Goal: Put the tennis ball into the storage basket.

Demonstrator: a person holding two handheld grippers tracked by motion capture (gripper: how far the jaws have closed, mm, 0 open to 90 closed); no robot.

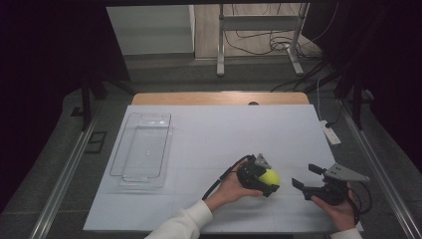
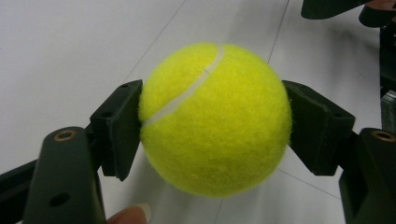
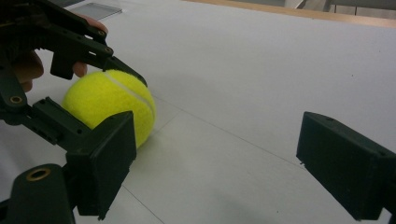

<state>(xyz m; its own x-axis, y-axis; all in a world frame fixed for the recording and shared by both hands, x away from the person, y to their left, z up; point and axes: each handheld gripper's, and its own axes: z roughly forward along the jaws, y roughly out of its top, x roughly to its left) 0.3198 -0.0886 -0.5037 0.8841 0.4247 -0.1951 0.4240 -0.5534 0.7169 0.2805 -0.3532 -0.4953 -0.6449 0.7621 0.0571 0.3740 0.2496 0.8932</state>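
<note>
Right up against the lens in the left gripper view is a tennis ball (image 2: 215, 119), bright yellow and fuzzy, with one black pad (image 2: 119, 126) pressed into each side of it. So the left gripper (image 1: 271, 180) has it clamped across the widest part, pads roughly opposite each other, white seam running diagonally over the top. From the high view the ball (image 1: 270, 177) sits toward the near right part of the white tabletop (image 1: 209, 134), and it looks like it's resting on the surface or barely off it, I honestly can't tell which.

Over by the near right corner the right gripper (image 1: 302, 175) has its jaws spread wide with nothing between them, pointed at the ball from just beside it. In its own view you can see the ball (image 3: 109, 105) past its left pad (image 3: 105, 158), gripped by the other tool.

Handling-wise, my guess is this is an easy one: light, springy, felt cover gives decent friction so it shouldn't slide out. Being round is the catch, pinch it off-centre and it'll squirt away, so across the middle is the way to hold it. Nothing fragile here.

Also a clear plastic tray (image 1: 144, 147) sits near the left edge, well apart from the ball, and it's empty.
</note>
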